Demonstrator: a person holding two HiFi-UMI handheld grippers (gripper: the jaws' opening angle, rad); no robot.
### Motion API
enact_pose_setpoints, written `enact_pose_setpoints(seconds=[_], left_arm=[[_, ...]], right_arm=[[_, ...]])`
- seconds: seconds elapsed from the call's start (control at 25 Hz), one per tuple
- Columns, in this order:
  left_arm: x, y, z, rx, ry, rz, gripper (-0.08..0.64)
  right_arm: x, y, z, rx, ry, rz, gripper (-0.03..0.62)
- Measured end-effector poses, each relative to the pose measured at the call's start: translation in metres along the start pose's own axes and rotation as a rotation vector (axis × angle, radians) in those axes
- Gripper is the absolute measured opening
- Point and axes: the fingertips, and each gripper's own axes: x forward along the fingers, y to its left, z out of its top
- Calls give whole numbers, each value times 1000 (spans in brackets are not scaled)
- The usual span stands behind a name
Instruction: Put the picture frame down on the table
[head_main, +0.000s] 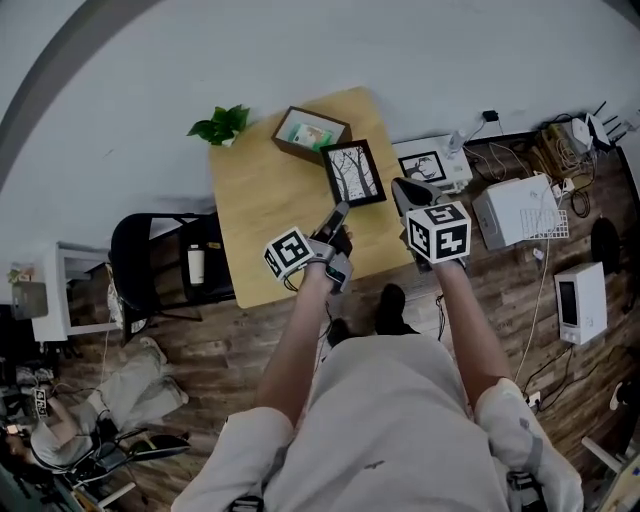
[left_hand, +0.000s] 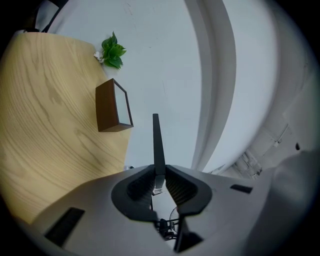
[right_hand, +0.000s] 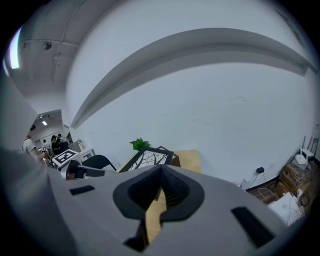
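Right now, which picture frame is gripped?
The black frame with the tree picture, clamped edge-on in the left hand-held gripper; the brown frame lies untouched.

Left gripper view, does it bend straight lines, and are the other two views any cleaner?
Left gripper view: strong fisheye, the wall beam bows and the corners go black. Right gripper view: the beam arcs overhead, and the right hand-held gripper, close up, looks slightly soft. Head view: milder bend, table sharp, even light, no glare.
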Motion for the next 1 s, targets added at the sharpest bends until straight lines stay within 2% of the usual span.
enact_pose_setpoints(seconds=[0.44,0.76,1.0], left_arm=[[41,20,-14,-49,-60,56,64],[49,39,-20,-72,-52,95,64],[60,54,-23,-90,-7,110,64]], right_arm=[[18,-54,-13,3,56,65,-2],[26,-67,-32,29,95,80,-2],[32,-70,-39,39,116,56,-2]])
